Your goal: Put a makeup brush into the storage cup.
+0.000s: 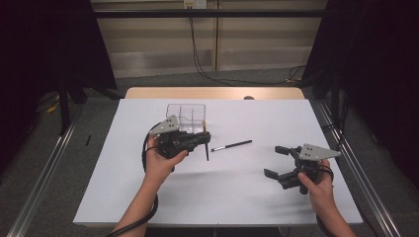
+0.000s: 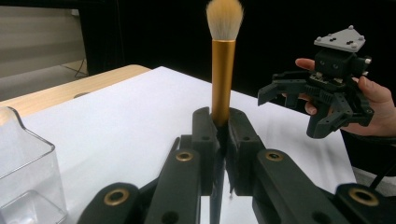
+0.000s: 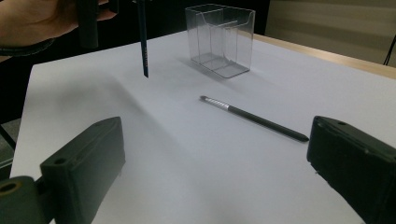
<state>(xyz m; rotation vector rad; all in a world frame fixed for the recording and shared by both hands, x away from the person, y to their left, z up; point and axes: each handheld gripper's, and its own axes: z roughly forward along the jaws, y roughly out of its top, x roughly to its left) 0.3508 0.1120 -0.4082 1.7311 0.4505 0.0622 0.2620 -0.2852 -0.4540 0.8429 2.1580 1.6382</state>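
A person's left hand-held gripper (image 1: 203,139) is clamped on a makeup brush (image 2: 223,56), its two black jaws pressed against the gold ferrule so that the pale bristles stand upright above them in the left gripper view; the dark handle hangs below, clear of the white surface (image 1: 247,197), as the right gripper view shows. The brush is held just beside a clear plastic organizer (image 1: 186,117) with inner dividers, which stands near the far edge of the surface, and the upright carry looks suited to lowering the handle into one of its compartments, though which one cannot be told. A second, thinner brush (image 1: 231,145) lies flat on the surface between the two hands, its small tip pointing toward the left gripper, apparently waiting its turn. The right hand-held gripper (image 1: 276,160) hovers near the right side of the surface with its jaws spread wide and nothing between them, pointed toward the lying brush as if ready to pick it up. A wooden table edge (image 1: 212,93) shows beyond the white surface.
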